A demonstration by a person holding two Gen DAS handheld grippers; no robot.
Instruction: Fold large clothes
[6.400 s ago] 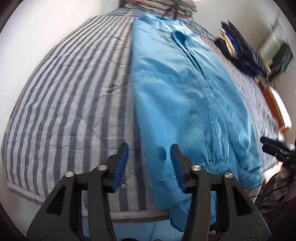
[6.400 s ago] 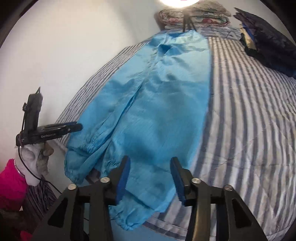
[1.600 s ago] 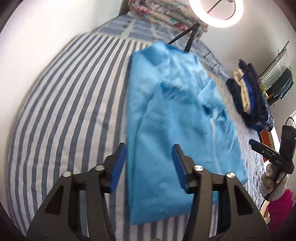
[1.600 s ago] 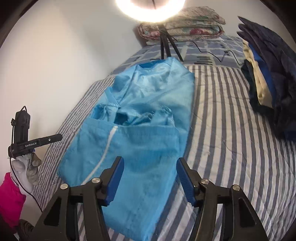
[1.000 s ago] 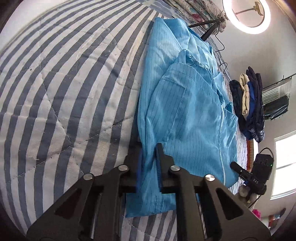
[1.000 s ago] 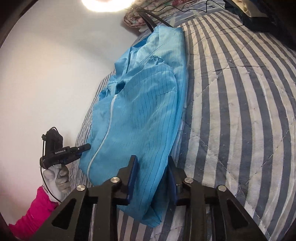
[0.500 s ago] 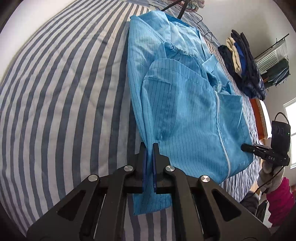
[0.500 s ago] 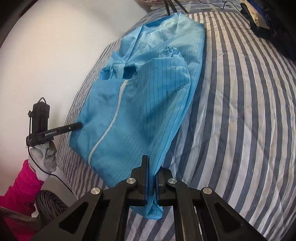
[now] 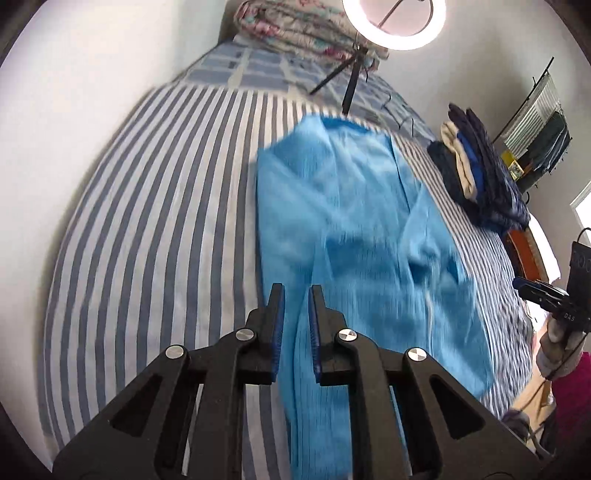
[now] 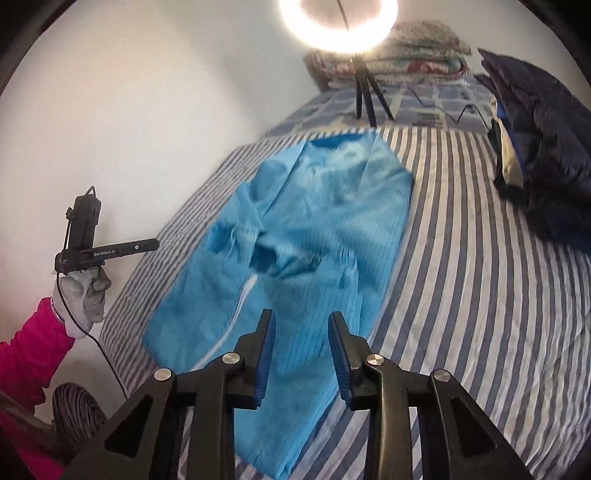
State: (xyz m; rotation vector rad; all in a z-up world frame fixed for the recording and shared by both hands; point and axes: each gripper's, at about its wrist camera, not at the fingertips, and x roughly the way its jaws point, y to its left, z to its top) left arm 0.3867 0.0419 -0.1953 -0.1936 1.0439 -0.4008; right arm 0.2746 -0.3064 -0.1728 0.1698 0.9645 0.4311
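**Left wrist and right wrist views: both jaws opening above the blue garment**

Left wrist view is showing my left gripper (image 9: 296, 295) nearest the lens, its jaws opening and standing only a narrow gap apart. Blue cloth is showing through that gap, but the pads are not pressing on it, so I am gripping nothing there. Right wrist view is showing my right gripper (image 10: 300, 321) with its jaws opening too, set wider apart and likewise closed on nothing.

Just beyond both sets of jaws, the blue garment (image 9: 354, 236) is lying on the striped bed (image 9: 147, 221), partly folded, with its lower part doubled up over the upper part and a white zipper line (image 10: 236, 314) running along the folded layer. The picture is blurring here, so I cannot make out the finer creases.

Off to the side, my gloved left hand (image 10: 83, 291) in a pink sleeve (image 10: 29, 347) is gripping the handle of its gripper. Farther up the bed, a stack of dark folded clothes (image 10: 535, 155) is sitting near the edge, well apart from the garment. At the head of the bed, a ring light (image 10: 338, 22) on a tripod is standing in front of folded floral quilts (image 9: 303, 29).
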